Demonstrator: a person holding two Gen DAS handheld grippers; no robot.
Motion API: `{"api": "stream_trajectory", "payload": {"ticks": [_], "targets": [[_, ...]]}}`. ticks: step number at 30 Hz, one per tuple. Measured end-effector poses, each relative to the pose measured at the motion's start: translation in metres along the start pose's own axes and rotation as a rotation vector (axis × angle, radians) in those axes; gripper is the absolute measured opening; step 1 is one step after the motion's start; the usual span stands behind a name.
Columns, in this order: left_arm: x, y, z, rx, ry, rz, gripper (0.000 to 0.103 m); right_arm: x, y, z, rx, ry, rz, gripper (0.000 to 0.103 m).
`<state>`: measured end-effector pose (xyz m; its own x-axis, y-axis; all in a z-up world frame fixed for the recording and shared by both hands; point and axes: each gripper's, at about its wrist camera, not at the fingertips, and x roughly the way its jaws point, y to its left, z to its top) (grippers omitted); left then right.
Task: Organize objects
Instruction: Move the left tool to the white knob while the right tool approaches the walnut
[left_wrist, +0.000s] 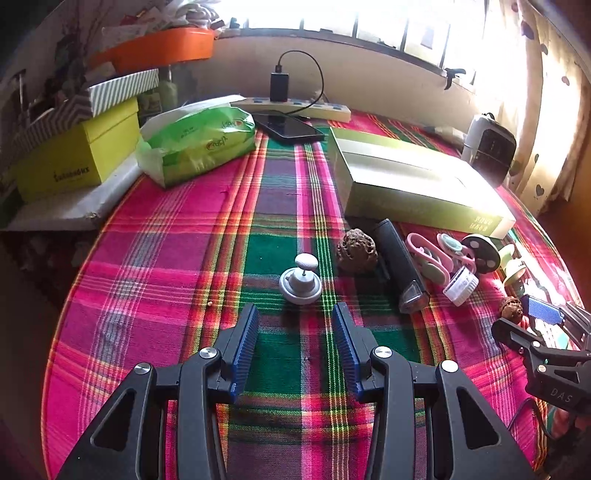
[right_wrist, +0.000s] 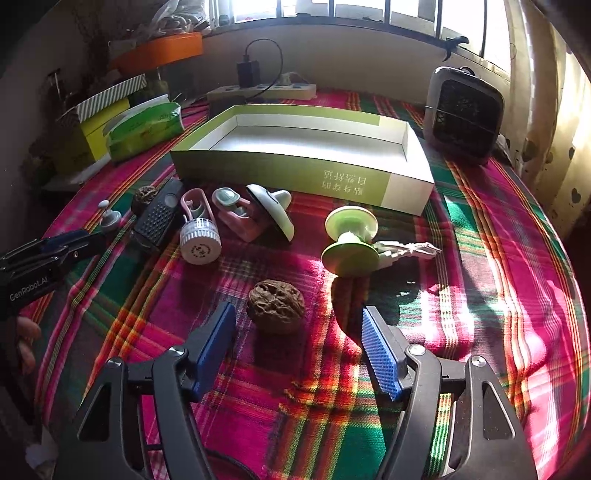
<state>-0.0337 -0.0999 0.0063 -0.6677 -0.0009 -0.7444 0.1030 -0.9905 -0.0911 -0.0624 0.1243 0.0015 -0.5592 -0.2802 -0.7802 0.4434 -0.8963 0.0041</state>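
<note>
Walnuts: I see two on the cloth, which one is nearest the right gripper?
The smoother brown walnut, lying alone just ahead of the open right gripper. The other, rougher walnut sits far back, beside the black device.

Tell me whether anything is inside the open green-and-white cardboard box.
No: the right wrist view shows the green-and-white cardboard box with only its bare white floor.
</note>
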Motion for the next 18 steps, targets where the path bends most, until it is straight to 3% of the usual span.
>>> {"api": "stream_trajectory", "payload": {"ticks": [18], "targets": [[0.017,0.004,0.018,0.02,0.019,0.013,0.039,0.003,-0.001,0.007,0.009,0.003,-0.025,0.056]]}}
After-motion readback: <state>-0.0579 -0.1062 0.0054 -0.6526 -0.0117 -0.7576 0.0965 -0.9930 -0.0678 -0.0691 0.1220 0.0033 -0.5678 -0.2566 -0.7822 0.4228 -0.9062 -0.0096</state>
